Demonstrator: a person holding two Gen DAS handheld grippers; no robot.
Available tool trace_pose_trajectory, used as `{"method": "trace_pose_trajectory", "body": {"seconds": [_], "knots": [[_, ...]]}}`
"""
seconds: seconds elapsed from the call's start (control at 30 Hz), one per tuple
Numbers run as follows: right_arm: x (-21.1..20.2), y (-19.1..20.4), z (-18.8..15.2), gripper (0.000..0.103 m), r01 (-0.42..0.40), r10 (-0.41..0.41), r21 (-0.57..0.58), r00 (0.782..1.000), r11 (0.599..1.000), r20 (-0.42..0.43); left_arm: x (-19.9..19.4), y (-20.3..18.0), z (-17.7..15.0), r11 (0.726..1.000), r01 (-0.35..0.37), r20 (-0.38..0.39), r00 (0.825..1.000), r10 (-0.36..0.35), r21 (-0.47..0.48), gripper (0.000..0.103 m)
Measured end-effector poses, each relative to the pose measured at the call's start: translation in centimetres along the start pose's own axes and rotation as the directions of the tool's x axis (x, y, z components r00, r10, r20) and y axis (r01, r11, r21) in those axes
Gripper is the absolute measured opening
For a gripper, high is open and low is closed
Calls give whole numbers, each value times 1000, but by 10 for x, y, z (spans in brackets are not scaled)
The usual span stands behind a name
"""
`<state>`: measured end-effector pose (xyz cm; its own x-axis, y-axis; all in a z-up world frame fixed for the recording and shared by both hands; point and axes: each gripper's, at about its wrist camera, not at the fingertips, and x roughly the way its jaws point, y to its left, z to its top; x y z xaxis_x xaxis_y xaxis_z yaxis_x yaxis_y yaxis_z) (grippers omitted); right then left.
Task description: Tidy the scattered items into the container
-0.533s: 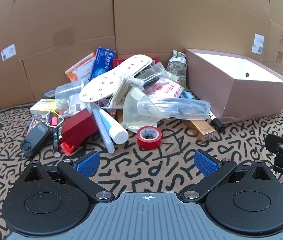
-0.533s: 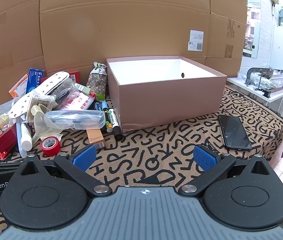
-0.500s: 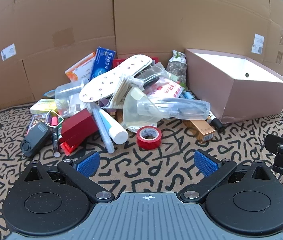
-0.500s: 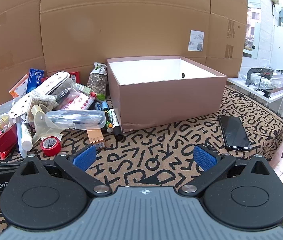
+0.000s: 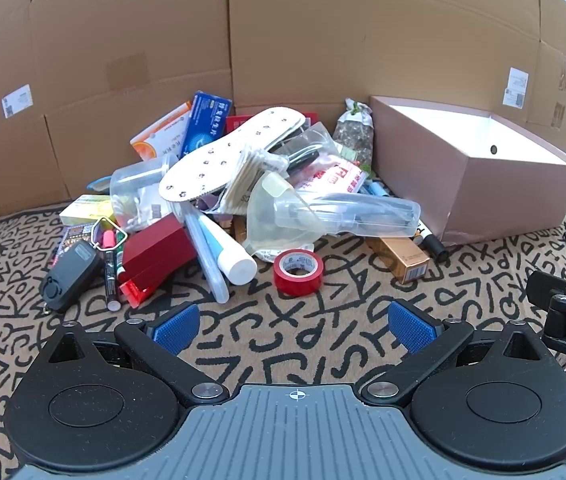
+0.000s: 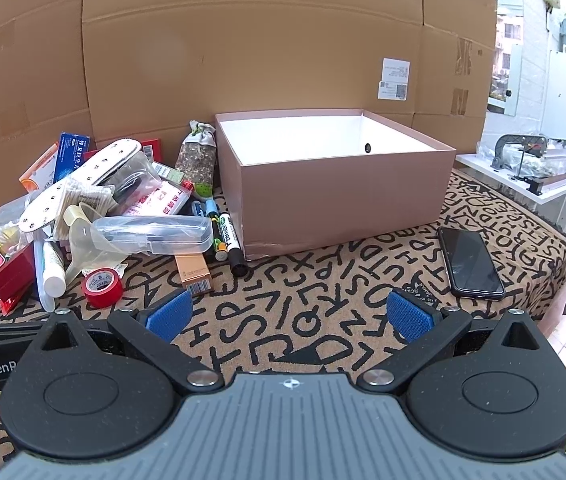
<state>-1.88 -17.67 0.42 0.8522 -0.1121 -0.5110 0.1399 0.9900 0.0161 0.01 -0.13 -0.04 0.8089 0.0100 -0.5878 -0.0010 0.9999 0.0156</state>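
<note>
A pink open box (image 5: pixel 471 184) (image 6: pixel 335 184) with a white inside stands at the right of a pile of items. The pile holds a white insole (image 5: pixel 235 152), a clear case (image 5: pixel 355 216), a red tape roll (image 5: pixel 298 267) (image 6: pixel 103 282), a white tube (image 5: pixel 227 250), a red box (image 5: pixel 155 248), a black key fob (image 5: pixel 69 276) and markers (image 6: pixel 227 240). My left gripper (image 5: pixel 295 326) is open and empty, just in front of the tape roll. My right gripper (image 6: pixel 289 314) is open and empty, in front of the box.
A black phone (image 6: pixel 469 262) lies on the letter-patterned cloth (image 6: pixel 323 292) right of the box. Cardboard walls (image 6: pixel 243 52) stand behind everything. A small brown carton (image 5: pixel 401 256) lies by the box corner. A white shelf with tools (image 6: pixel 531 168) is at far right.
</note>
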Motion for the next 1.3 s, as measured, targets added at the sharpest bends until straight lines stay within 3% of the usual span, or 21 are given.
{"method": "trace_pose_trajectory", "body": {"seconds": [1.3], "knots": [[19,9,2,103,-21,19,-37,999,999,-45,20,1,1,1000,-3,-54,999,3,-3,103]]}}
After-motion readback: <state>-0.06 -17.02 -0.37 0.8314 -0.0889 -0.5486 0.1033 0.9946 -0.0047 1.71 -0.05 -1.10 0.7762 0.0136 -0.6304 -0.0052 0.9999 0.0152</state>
